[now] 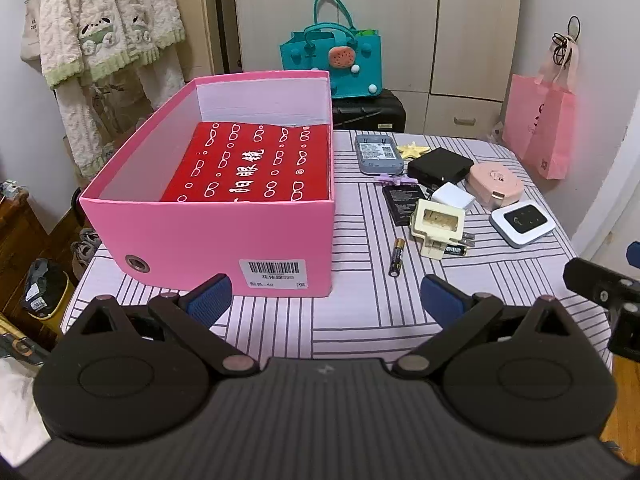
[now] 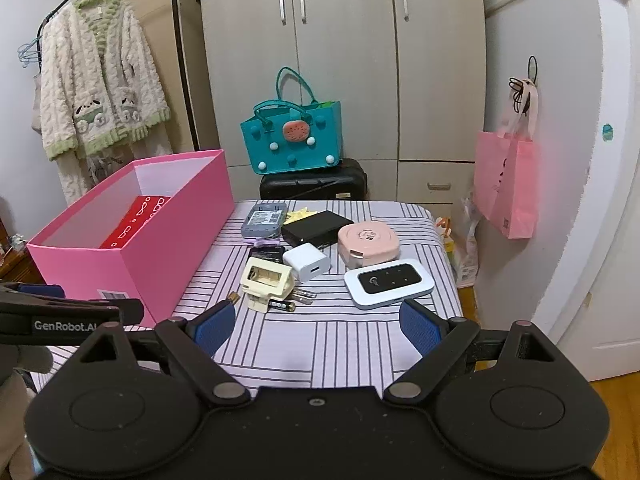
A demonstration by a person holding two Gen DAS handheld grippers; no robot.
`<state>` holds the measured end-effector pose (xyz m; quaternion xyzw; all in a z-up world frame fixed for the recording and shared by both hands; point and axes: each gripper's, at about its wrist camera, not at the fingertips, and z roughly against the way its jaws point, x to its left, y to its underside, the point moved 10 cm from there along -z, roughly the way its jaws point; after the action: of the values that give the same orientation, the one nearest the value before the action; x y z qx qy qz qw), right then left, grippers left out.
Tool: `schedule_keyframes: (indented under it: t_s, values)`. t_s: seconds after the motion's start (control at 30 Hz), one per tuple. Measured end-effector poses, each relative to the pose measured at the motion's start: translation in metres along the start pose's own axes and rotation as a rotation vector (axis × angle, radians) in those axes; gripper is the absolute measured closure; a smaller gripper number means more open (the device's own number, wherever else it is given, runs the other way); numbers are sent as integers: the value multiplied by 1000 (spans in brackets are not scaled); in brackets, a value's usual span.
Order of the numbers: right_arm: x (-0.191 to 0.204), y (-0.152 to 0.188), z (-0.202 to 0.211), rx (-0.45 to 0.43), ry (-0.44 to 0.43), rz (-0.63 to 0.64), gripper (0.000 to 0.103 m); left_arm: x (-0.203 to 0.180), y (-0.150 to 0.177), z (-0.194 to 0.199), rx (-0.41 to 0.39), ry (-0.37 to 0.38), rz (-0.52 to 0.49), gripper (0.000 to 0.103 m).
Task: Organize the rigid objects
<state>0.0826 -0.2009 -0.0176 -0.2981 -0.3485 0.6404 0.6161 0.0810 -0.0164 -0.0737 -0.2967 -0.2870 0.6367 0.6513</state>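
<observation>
A pink box (image 1: 208,236) (image 2: 132,248) stands open on the left of the striped table (image 1: 352,316), holding a red case (image 1: 256,164). To its right lie small devices: a cream charger (image 1: 438,224) (image 2: 266,280), a white adapter (image 2: 306,262), a white-and-black router (image 1: 522,220) (image 2: 388,282), a round pink case (image 1: 496,184) (image 2: 368,244), a black box (image 1: 438,168) and a loose battery (image 1: 397,258). My left gripper (image 1: 326,300) hovers open before the box's near wall. My right gripper (image 2: 318,326) is open above bare cloth, short of the router.
A grey device (image 1: 376,154) and a flat black battery pack (image 1: 402,204) lie further back. Behind the table stand a teal bag (image 2: 292,140) on a black suitcase (image 2: 314,184). A pink bag (image 2: 506,184) hangs at right, and a robe (image 2: 100,80) at left.
</observation>
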Motion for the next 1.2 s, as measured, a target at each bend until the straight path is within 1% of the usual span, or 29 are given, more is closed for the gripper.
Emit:
schedule_keyframes:
  t_s: [0.2,0.53,1.2]
  values:
    - [-5,1,2,-16,5,9,11,-3,0,0,-14,14,22,1]
    - [-6,-2,8,-71,5,28,7,-9,-1,3,-54,8,-1,0]
    - [-5,4,1,-47,4,27,7,-8,4,-4,-24,1,-12,0]
